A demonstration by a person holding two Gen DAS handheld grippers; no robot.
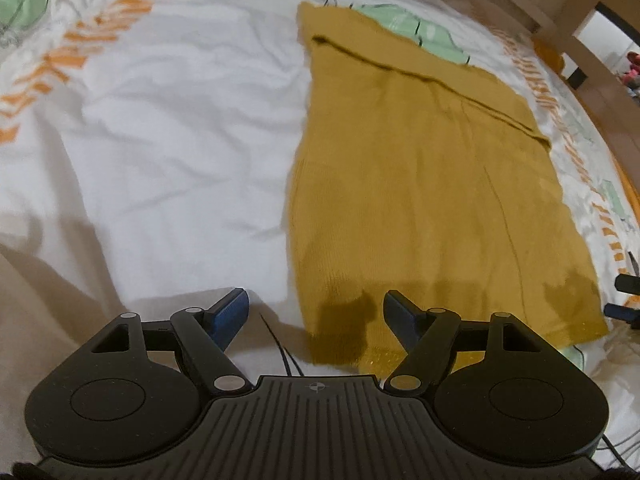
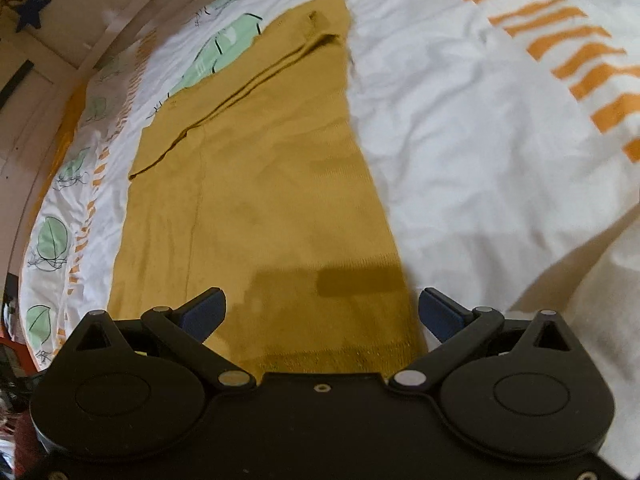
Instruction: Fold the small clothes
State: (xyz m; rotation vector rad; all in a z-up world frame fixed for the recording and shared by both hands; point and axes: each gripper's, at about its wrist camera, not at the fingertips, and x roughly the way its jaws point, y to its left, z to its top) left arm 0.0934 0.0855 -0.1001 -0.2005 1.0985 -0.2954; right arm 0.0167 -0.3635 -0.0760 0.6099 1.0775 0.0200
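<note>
Mustard knit garment [image 1: 432, 184] flat on white printed bedsheet [image 1: 180, 120], long narrow shape, one lengthwise fold apparently done. Left gripper [image 1: 316, 312] and right gripper [image 2: 322, 310] both wide apart, empty, poised over near hem. Crosswise folds judged remaining.

Both views are lit warmly and fairly dimly from above and behind the cameras; the white bedsheet [image 1: 180, 140] looks grey-cream toward the lower corners; soft-edged shadows of the gripper fingers fall on the near hem of the mustard garment [image 1: 420, 184] in the lower centre of each frame; no glare shows; slight motion blur softens the fabric folds and the orange print; fisheye distortion bends the bed's edges strongly at the upper corners.
</note>
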